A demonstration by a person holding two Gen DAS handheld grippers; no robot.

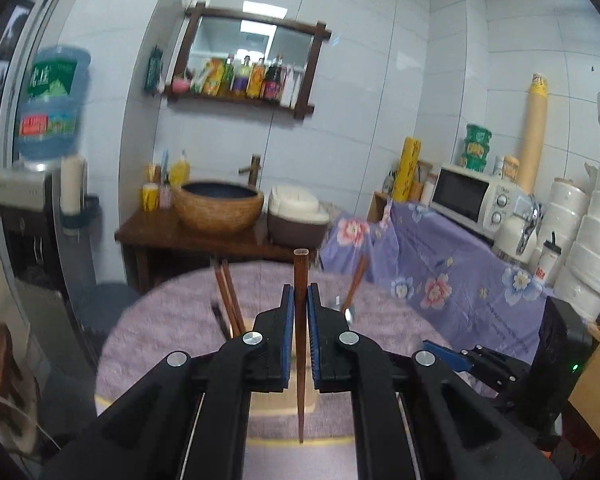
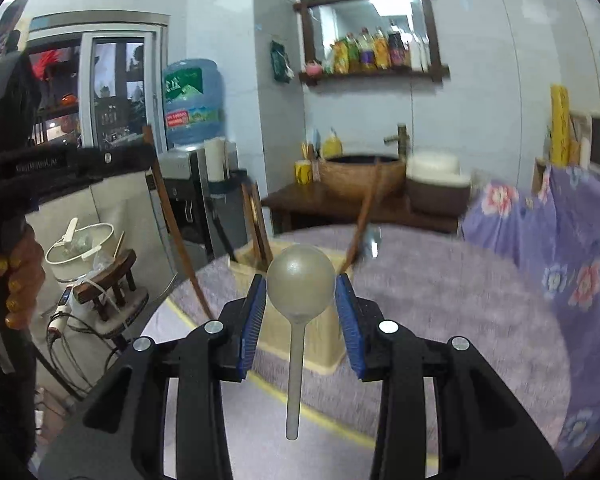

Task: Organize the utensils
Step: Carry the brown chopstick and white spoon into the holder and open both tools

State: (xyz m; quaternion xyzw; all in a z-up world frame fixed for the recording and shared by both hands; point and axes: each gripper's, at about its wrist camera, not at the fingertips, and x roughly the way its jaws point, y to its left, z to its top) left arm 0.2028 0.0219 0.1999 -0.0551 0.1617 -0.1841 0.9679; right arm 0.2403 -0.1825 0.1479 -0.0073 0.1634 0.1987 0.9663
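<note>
In the left wrist view my left gripper [image 1: 299, 294] is shut on a brown wooden chopstick [image 1: 300, 276]. The chopstick stands upright, its tip hanging well below the pads. My right gripper [image 2: 300, 286] is shut on a grey metal spoon [image 2: 300, 288]. Its bowl sits between the blue pads and its handle points down. Just beyond stands a beige utensil box [image 2: 320, 336] on the purple fluffy round table [image 2: 440, 292]. Two chopsticks [image 2: 256, 220] lean at the box's left end. Another chopstick [image 2: 364, 216] and a spoon [image 2: 374, 240] lean at its right end.
A floral purple cloth [image 1: 440, 264] covers a counter on the right with a microwave [image 1: 472, 196] and paper rolls [image 1: 596, 240]. Behind the table is a wooden stand with a basin [image 1: 218, 208]. A person's hand [image 2: 20, 280] and a pot on a stool [image 2: 80, 244] are at the left.
</note>
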